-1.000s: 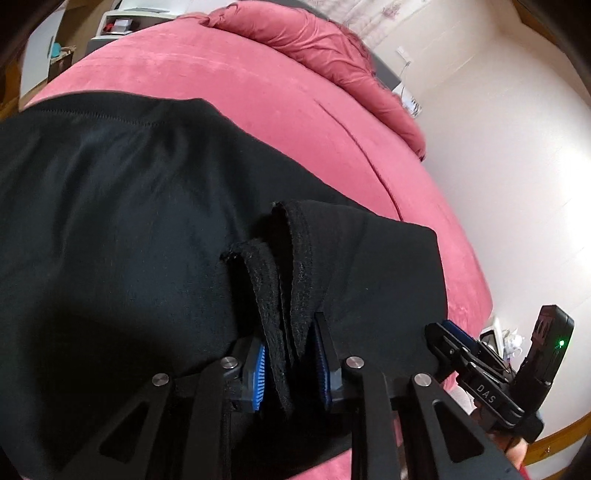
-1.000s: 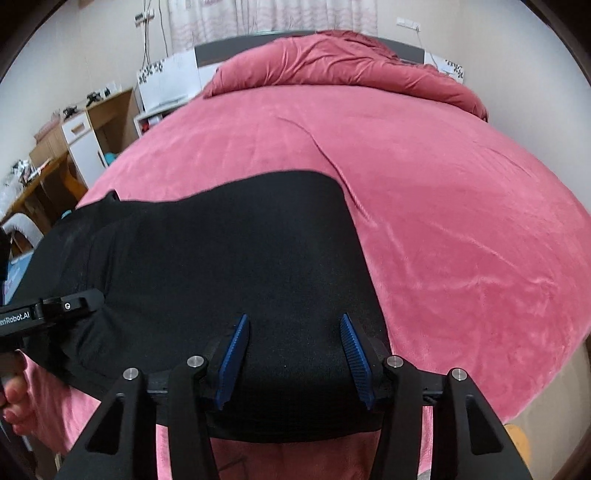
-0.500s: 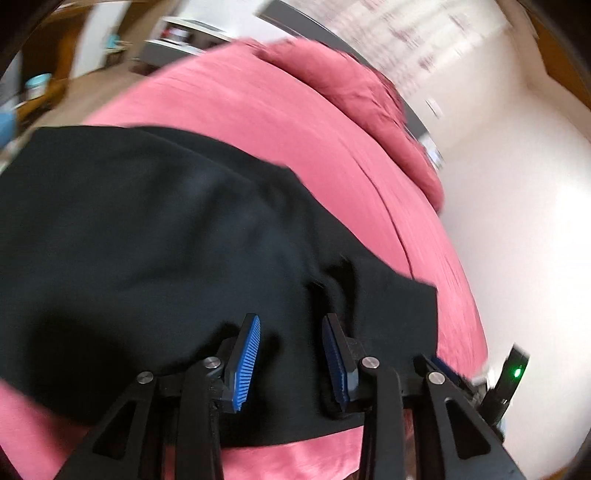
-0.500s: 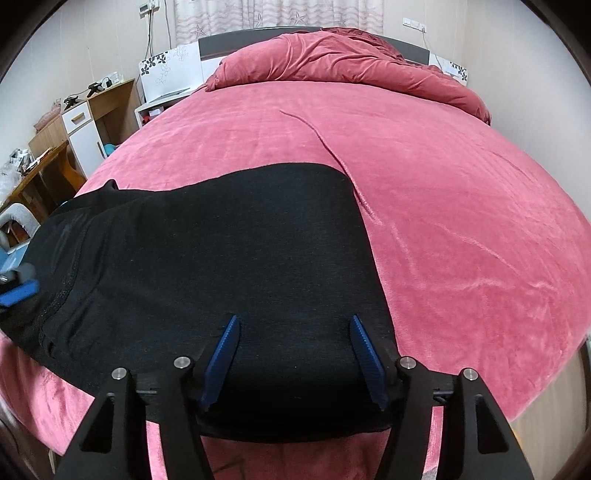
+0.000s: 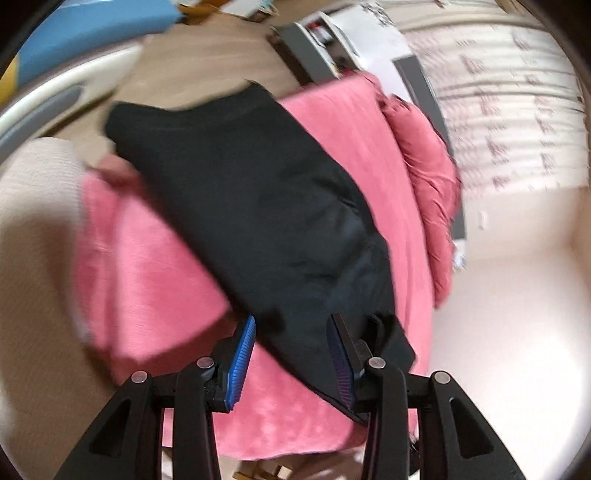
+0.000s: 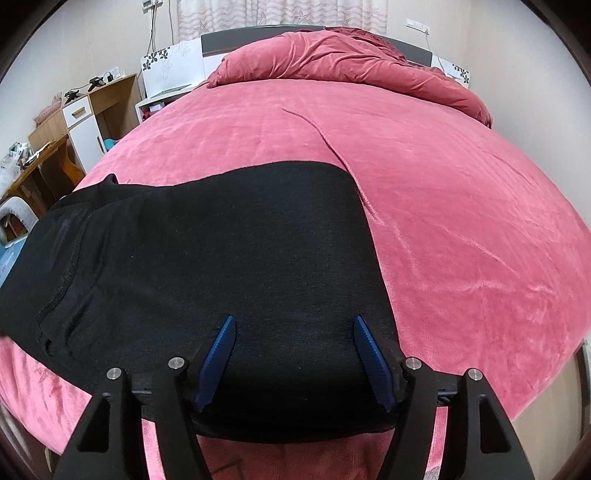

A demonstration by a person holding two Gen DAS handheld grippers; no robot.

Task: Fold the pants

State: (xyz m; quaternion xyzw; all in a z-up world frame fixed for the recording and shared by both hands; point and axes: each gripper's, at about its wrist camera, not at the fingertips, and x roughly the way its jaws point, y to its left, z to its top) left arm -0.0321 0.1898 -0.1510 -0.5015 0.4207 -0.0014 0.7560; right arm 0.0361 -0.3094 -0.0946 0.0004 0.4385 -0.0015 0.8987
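I find no text, brand, number or sign that I can read in either wrist view. The left wrist view is smeared by motion; the pale curtain along its upper right edge carries rows of dark marks, possibly a printed pattern rather than lettering, and I cannot make them out. In the right wrist view the white panels flanking the headboard at the far end of the bed show black flower shapes, not words, and the curtain above shows faint star-like shapes. The small items on the wooden cabinet are too small to read.
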